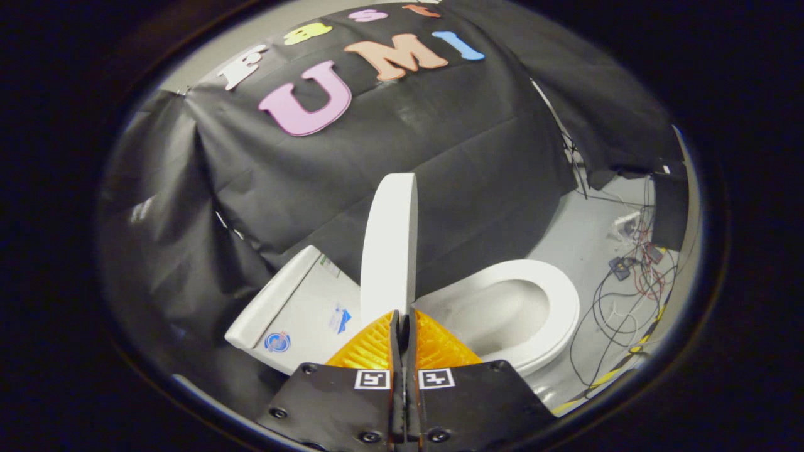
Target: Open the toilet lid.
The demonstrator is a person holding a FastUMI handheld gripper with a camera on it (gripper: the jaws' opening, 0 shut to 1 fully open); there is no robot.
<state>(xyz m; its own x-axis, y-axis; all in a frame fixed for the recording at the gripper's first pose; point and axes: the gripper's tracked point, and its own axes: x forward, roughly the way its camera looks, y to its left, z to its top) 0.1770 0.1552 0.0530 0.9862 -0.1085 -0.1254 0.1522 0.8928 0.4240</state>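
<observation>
Gripping the raised toilet lid [389,245] by its edge, the claw [402,323] has both fingers pressed together on the thin white panel, which stands upright just ahead of them. To one side of the lid sits the white tank [295,314] with stickers on it; to the other, the open seat [553,301] rings the bowl [502,314]. Cables [628,282] trail over the grey floor [584,232] beyond the seat.
</observation>
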